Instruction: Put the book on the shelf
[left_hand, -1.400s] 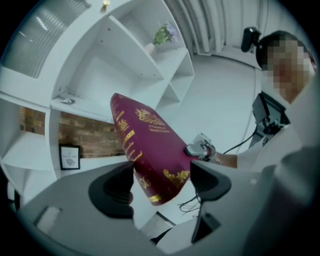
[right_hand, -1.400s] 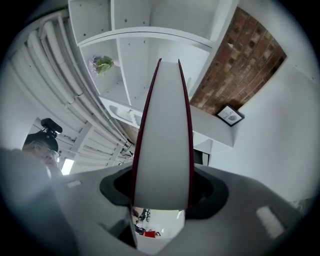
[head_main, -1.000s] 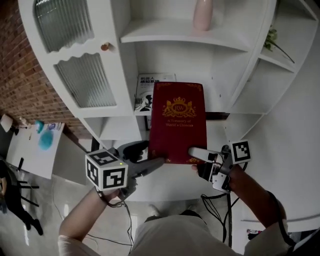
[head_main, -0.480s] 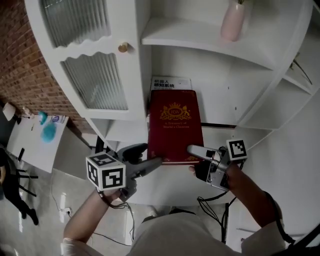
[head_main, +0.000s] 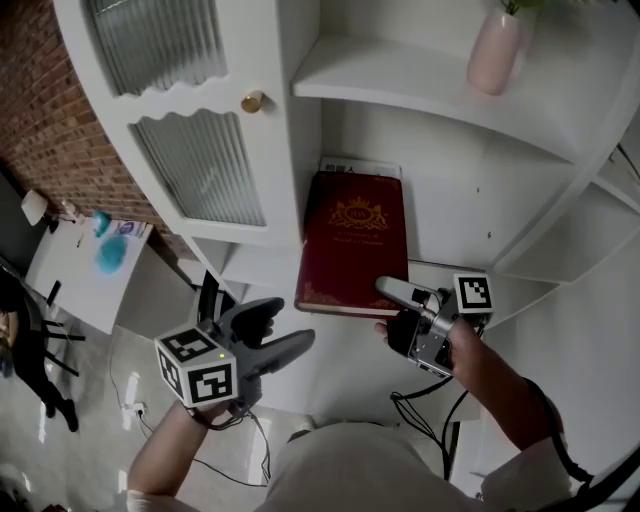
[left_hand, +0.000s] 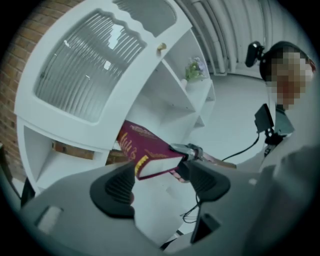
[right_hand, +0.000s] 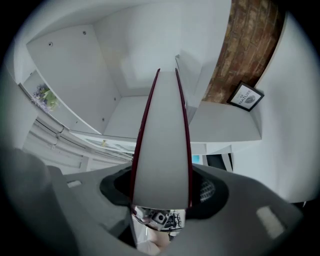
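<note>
A dark red book with gold cover print lies partly inside the white shelf unit's middle compartment. Its near edge sticks out over the shelf board. My right gripper is shut on that near edge, right of centre. In the right gripper view the book's page edge fills the gap between the pads. My left gripper hovers open below and left of the book, apart from it. In the left gripper view the book shows beyond the spread jaws of the left gripper.
Another book stands behind the red one. A pink vase sits on the shelf above. A ribbed-glass cabinet door with a brass knob is to the left. A small table and a brick wall lie further left.
The book has slid farther into the shelf compartment with the right gripper. The left gripper has let go of the book's lower left corner and dropped back, down and left.
</note>
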